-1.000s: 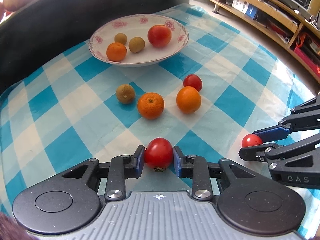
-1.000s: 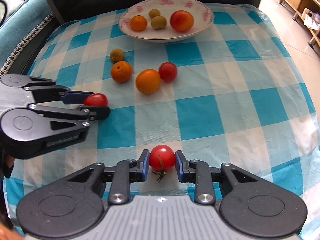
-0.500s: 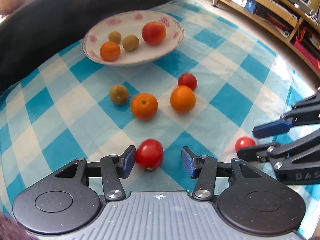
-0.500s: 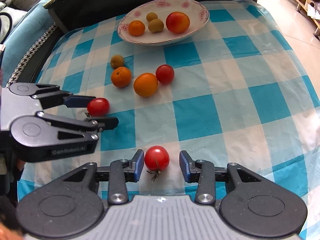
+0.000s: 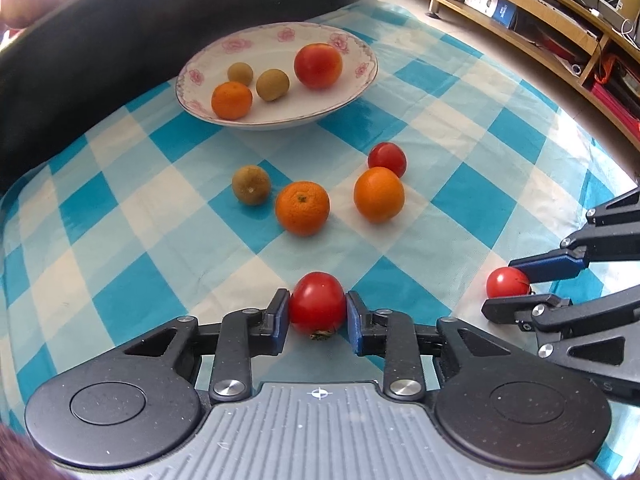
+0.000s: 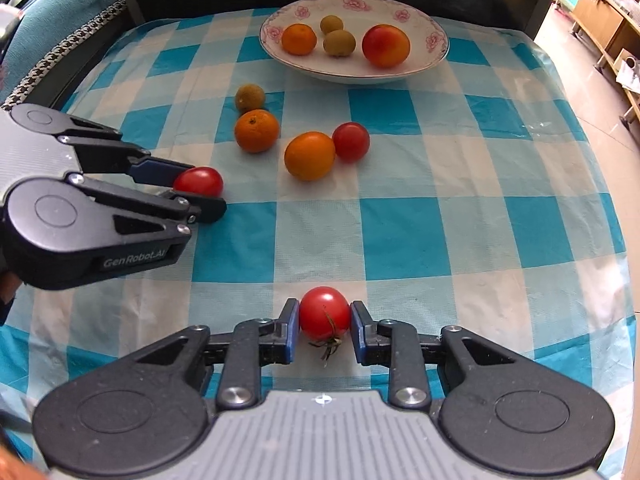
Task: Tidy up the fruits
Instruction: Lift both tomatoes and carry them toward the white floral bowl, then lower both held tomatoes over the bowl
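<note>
My left gripper (image 5: 317, 309) is shut on a red tomato (image 5: 317, 300), stem end down, low over the checked cloth. My right gripper (image 6: 325, 316) is shut on a second red tomato (image 6: 325, 312), its stem hanging toward the camera. Each view shows the other gripper from the side, also holding its tomato: the right gripper (image 5: 516, 286) at the right edge and the left gripper (image 6: 200, 192) at the left. Loose on the cloth ahead lie a brown fruit (image 5: 251, 184), two oranges (image 5: 302, 208) (image 5: 379, 194) and a small tomato (image 5: 387, 159).
A white flowered plate (image 5: 276, 36) at the far side holds an orange (image 5: 232, 100), two brown fruits (image 5: 272, 84) and a red round fruit (image 5: 318, 65). A dark sofa back (image 5: 100, 40) runs behind the table. Wooden shelves (image 5: 540, 12) stand at the right.
Half a second ago both grippers stood open around their tomatoes. Now both are shut on them again, as they were a second ago.
</note>
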`<state>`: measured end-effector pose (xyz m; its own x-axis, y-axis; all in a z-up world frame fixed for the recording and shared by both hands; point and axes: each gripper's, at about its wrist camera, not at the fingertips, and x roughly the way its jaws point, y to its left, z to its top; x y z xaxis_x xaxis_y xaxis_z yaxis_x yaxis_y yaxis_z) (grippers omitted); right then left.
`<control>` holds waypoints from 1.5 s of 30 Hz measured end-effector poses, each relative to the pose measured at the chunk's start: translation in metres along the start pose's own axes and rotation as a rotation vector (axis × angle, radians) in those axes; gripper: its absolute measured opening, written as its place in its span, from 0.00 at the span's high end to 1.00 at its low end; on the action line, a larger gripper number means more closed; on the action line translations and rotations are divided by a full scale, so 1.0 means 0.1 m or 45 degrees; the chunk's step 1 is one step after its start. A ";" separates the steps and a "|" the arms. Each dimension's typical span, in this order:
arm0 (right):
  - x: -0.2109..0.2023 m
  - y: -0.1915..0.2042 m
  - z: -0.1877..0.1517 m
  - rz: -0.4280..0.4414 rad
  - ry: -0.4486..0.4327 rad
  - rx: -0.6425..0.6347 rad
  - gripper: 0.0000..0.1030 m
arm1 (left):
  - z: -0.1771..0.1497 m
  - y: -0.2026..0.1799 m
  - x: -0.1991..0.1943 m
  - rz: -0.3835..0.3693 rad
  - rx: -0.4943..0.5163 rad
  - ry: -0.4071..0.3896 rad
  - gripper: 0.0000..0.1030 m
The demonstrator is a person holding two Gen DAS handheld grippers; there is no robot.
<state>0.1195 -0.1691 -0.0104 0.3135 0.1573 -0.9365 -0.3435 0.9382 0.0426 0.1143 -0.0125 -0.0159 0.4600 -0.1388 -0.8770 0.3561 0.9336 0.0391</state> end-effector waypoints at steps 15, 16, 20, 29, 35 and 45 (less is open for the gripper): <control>-0.15 -0.12 0.21 0.003 -0.102 0.073 0.70 | 0.09 -0.08 -0.10 -0.018 -0.005 -0.052 0.65; -0.15 -0.12 0.23 0.002 -0.108 0.072 0.70 | 0.11 -0.08 -0.12 -0.019 -0.008 -0.060 0.65; -0.19 -0.12 0.31 0.010 -0.143 0.084 0.70 | 0.17 -0.07 -0.15 -0.032 -0.026 -0.088 0.65; -0.24 -0.20 0.50 0.015 -0.199 0.115 0.70 | 0.36 -0.02 -0.20 -0.030 -0.058 -0.142 0.65; -0.24 -0.28 0.62 0.007 -0.229 0.135 0.70 | 0.51 0.01 -0.20 -0.020 -0.072 -0.171 0.65; -0.17 -0.37 1.01 -0.009 -0.275 0.126 0.70 | 0.81 0.20 -0.12 0.005 -0.120 -0.209 0.66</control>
<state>0.2157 -0.1753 0.0391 0.5016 0.2030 -0.8410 -0.2555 0.9635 0.0802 0.1820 -0.0194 0.0342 0.5904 -0.1797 -0.7869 0.2796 0.9601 -0.0095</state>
